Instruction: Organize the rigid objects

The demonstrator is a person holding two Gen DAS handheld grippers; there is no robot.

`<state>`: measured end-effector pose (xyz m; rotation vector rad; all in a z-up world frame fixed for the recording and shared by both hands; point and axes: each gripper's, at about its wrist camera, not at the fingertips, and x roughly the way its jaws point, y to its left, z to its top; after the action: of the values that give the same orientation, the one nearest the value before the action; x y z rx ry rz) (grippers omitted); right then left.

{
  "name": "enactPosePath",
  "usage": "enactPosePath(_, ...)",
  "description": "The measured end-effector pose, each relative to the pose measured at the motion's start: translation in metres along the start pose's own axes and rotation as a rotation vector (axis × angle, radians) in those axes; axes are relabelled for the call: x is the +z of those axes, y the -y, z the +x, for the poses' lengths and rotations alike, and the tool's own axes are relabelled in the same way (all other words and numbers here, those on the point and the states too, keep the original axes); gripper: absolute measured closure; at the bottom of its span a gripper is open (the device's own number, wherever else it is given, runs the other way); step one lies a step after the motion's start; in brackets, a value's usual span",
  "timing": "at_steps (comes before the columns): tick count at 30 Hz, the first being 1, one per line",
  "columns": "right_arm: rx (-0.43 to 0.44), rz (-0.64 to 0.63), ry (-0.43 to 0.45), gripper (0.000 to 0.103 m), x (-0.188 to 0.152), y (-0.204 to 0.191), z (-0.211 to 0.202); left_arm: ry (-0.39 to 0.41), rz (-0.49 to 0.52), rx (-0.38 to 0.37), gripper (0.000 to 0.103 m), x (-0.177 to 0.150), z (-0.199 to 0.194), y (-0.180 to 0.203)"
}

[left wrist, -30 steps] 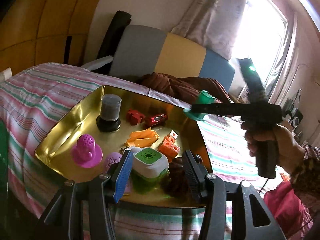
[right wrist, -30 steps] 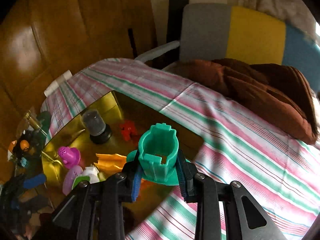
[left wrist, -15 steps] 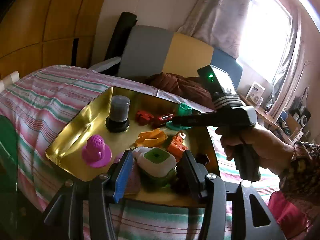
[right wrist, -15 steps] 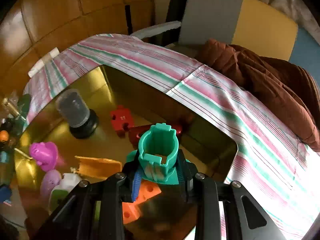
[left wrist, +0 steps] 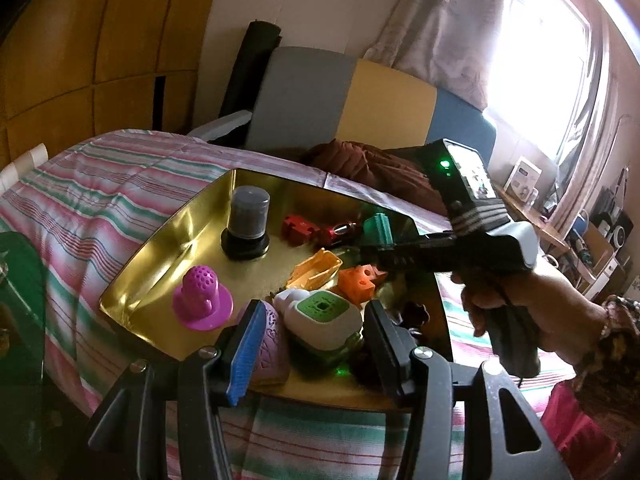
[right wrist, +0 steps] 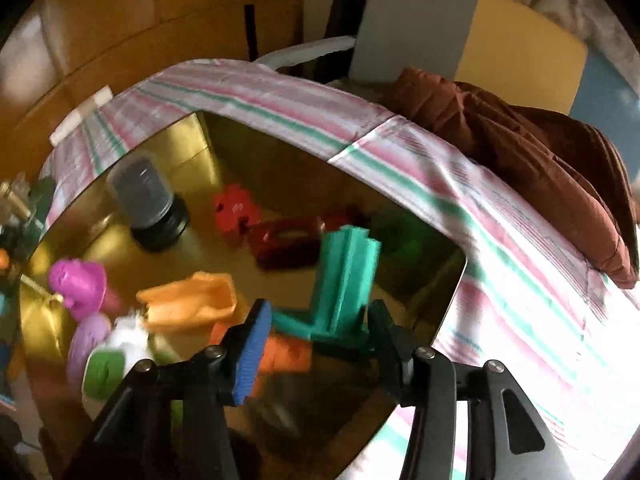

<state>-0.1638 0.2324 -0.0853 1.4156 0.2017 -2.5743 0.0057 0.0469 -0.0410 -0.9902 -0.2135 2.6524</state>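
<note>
Striped bedding holds your gold metal tray (right wrist: pixel 448 312), mostly filled; your right gripper (right wrist: pixel 316 344) is opening, dropping the teal plastic piece (right wrist: pixel 344 276) inside; your left gripper (left wrist: pixel 312 344) hovers released.

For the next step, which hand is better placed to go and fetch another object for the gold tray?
Right. The right gripper is opening and the teal piece is leaving it into the gold tray, so it is free. The left gripper hangs with the white-and-green object between its fingers.
</note>
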Motion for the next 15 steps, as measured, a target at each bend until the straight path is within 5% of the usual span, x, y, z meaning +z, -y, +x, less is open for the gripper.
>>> enactPosePath(8, 0.184, 0.238, 0.086, 0.050, -0.030, 0.010, -0.043, -0.014, 0.002, 0.054, 0.051, 0.001, -0.004, 0.004)
enactPosePath(15, 0.201, 0.320, 0.158, 0.029, -0.050, -0.003, -0.082, -0.026, 0.040, 0.119, 0.051, 0.001, -0.010, 0.007)
